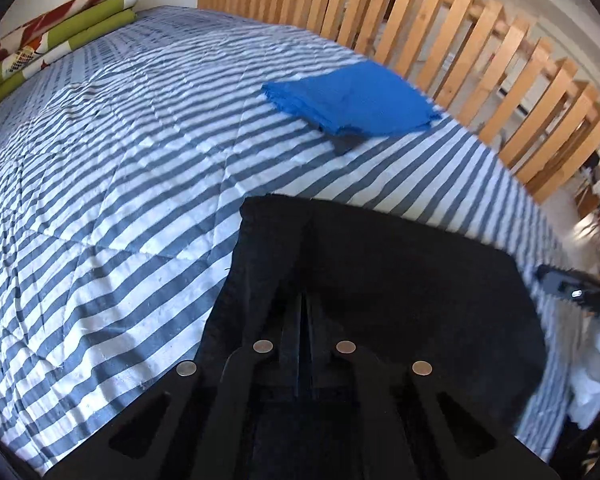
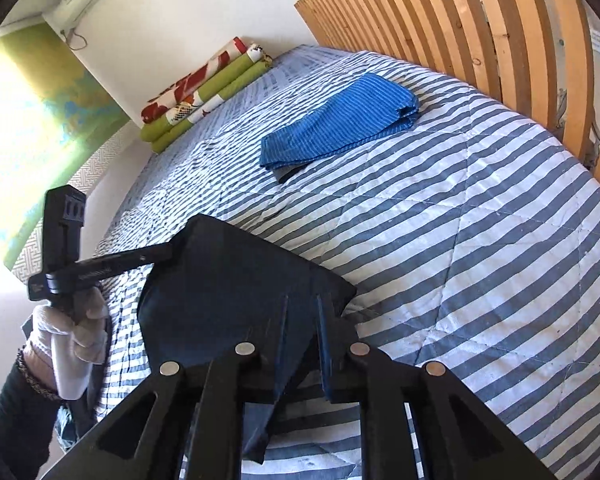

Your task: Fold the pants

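Jaws of both the left gripper (image 1: 305, 300) and right gripper (image 2: 302, 304) pinch the dark pants (image 1: 380, 264), holding a folded edge taut above the striped bed (image 1: 120, 160). Probably so the fold lands square, clear of the blue folded cloth (image 2: 340, 120) farther off.

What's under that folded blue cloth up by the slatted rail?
A dark grey corner pokes out beneath the blue cloth, near its closest edge, lying on the striped quilt. What that piece is, and anything else underneath, is covered.

Striped bed (image 1: 120, 152) beside slatted wooden rail (image 1: 480, 64) (sunlit wall)
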`<action>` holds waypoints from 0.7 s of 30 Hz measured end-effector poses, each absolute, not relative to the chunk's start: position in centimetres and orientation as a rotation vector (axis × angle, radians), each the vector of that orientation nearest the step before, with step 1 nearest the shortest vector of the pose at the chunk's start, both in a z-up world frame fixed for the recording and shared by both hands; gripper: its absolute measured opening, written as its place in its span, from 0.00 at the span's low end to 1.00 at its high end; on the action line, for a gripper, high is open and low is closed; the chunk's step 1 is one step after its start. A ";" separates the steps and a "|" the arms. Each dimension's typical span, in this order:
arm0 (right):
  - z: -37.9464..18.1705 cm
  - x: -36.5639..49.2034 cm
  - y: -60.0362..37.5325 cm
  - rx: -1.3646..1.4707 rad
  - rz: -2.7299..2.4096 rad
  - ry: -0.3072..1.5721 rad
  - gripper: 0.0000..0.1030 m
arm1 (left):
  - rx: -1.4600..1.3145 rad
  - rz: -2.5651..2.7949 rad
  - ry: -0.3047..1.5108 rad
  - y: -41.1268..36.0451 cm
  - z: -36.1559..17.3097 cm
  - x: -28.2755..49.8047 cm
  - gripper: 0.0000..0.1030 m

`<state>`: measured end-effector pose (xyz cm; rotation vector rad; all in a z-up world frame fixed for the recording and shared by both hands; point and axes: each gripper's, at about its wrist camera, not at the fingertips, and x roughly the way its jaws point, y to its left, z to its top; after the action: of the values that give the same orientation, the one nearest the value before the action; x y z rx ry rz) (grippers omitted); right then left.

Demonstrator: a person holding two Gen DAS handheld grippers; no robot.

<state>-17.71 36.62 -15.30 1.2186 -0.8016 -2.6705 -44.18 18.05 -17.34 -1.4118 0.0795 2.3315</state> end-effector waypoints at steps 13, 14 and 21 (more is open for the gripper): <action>-14.5 -16.0 33.2 1.220 -2.635 -0.520 0.13 | -1.308 2.172 -0.261 17.6 -15.0 -35.0 0.05; -14.4 -16.0 32.4 1.216 -2.605 -0.492 0.13 | -1.312 2.123 -0.294 18.7 -15.5 -33.5 0.05; -18.7 -17.3 29.6 1.467 -2.506 -0.335 0.14 | -1.345 2.011 -0.264 23.6 -19.4 -27.0 0.10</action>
<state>-17.32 29.59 -18.66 1.4666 -0.3350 -2.5057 -27.00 23.59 -19.38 -1.3449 -0.2637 2.0107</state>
